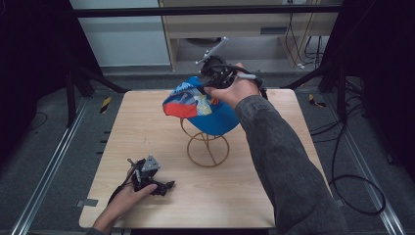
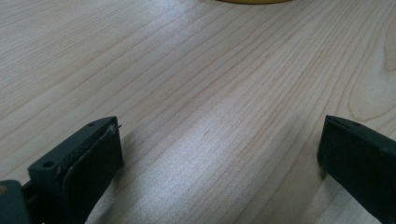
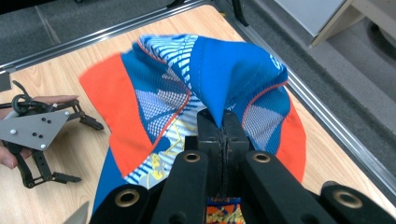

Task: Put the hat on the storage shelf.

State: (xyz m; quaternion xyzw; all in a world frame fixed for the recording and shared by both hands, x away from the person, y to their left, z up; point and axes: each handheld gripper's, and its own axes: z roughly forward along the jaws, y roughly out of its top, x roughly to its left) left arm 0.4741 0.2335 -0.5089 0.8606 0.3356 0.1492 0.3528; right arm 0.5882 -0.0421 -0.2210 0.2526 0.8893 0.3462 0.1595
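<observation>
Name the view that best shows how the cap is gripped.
Right gripper view: the right gripper is shut on a fold of the cap. The high view shows the cap over the wire stand, the grip hidden. The left gripper view shows tabletop.

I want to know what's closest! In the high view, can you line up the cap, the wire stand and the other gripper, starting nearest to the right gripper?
1. Cap: pinched in the right gripper, mid-table.
2. Wire stand: just under the cap.
3. Left gripper: resting at the table's near-left part.
</observation>
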